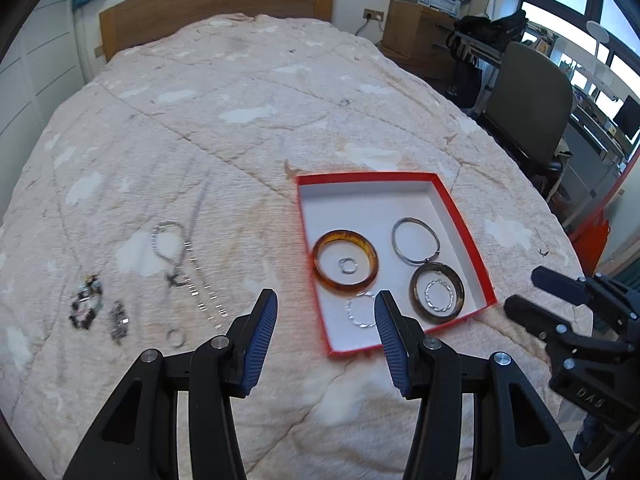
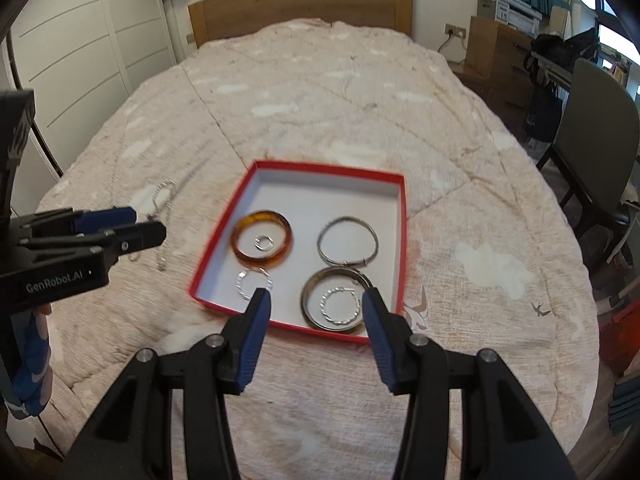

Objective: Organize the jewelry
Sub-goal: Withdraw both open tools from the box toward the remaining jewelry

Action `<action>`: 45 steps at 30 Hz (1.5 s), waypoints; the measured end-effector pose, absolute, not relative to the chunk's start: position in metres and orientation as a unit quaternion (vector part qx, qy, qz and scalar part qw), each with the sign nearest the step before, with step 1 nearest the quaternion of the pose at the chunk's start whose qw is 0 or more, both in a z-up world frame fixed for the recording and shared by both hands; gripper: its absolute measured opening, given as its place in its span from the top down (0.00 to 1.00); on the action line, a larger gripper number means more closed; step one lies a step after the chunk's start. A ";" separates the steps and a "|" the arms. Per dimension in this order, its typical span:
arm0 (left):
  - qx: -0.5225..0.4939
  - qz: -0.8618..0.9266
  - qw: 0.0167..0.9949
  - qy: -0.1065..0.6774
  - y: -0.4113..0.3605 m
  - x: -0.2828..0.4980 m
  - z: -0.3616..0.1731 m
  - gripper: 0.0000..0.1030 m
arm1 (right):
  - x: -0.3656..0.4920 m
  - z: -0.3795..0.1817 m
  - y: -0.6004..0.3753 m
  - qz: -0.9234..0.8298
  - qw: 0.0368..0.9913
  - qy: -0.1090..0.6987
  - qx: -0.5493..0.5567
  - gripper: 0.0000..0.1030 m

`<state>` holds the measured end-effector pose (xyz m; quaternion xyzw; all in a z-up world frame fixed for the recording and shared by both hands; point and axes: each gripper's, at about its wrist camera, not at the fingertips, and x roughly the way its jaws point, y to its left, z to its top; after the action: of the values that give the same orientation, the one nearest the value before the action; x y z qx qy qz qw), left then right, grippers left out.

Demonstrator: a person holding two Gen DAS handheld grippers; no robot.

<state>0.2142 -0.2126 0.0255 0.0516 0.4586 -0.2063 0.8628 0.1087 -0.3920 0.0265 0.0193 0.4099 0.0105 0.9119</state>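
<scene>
A red box (image 1: 460,216) with a white inside lies on the bed. It holds an amber bangle (image 1: 320,248) around a small silver ring (image 1: 347,266), a thin silver bangle (image 1: 396,248), a dark bangle (image 1: 414,292) around a twisted hoop (image 1: 428,296), and a second twisted hoop (image 1: 352,312). Left of the box lie chain necklaces (image 1: 176,264), a beaded bracelet (image 1: 86,304) and a small ring (image 1: 176,338). My left gripper (image 1: 325,296) hangs open over the box's near-left edge, holding nothing. My right gripper (image 2: 317,294) hangs open above the box's (image 2: 402,240) near edge, also holding nothing.
A pink quilt (image 1: 240,120) covers the bed, with a wooden headboard (image 1: 216,0) at the far end. A dark chair (image 1: 528,100) and a cluttered desk stand to the right, and white wardrobe doors (image 2: 80,40) to the left.
</scene>
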 end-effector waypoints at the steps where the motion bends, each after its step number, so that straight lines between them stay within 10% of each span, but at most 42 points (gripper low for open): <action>1: 0.051 -0.202 0.866 0.454 -0.206 0.210 0.030 0.50 | 0.105 0.033 -0.387 0.014 0.915 0.403 0.019 0.56; 23: -0.003 -0.062 0.927 0.370 0.008 0.122 0.088 0.43 | 0.047 0.106 -0.276 0.096 0.945 0.314 -0.002 0.56; 45: -0.040 -0.026 0.902 0.428 0.048 0.137 0.023 0.43 | 0.081 0.059 -0.224 0.153 0.921 0.357 -0.011 0.63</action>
<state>0.1372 0.0482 0.0231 -0.0402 0.4284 -0.0257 0.9023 0.0806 -0.2240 0.0591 -0.0113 0.3574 0.1527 0.9213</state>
